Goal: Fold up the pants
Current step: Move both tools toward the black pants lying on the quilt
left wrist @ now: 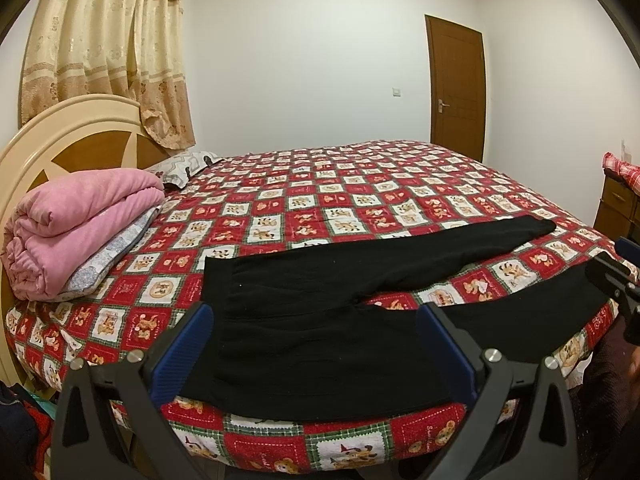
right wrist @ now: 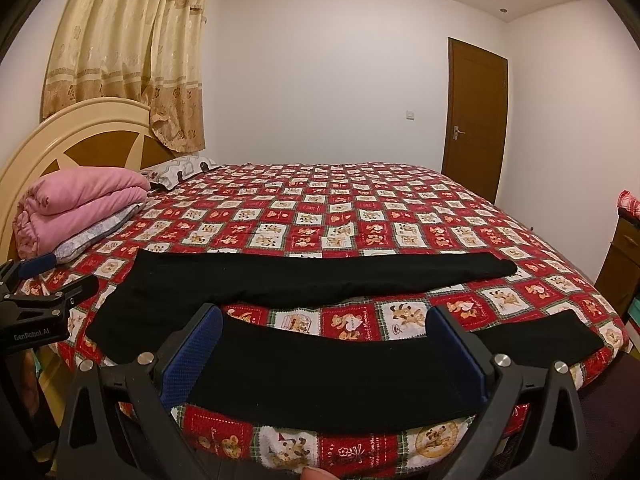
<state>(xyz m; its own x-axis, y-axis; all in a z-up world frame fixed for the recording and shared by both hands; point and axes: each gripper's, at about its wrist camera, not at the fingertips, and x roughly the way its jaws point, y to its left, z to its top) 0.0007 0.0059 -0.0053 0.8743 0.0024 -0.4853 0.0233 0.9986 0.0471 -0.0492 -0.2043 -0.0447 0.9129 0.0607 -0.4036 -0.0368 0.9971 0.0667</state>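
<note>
L gripper [left wrist: 316, 344] fingers spread wide, nothing between pads, hovering over waist end of black pants [left wrist: 320, 344]. R gripper [right wrist: 324, 352] likewise wide apart, empty, above the near leg. Pants lie flat on red teddy-print bedspread [right wrist: 360, 208] at near edge of bed, legs splayed apart toward the R. Folded pink quilt [left wrist: 76, 224] by headboard [left wrist: 44, 148], well apart from pants.

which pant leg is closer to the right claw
The near pant leg, lying along the bed's front edge between the right claw fingers. The far pant leg lies farther up the bedspread, a strip of pattern between them.
</note>
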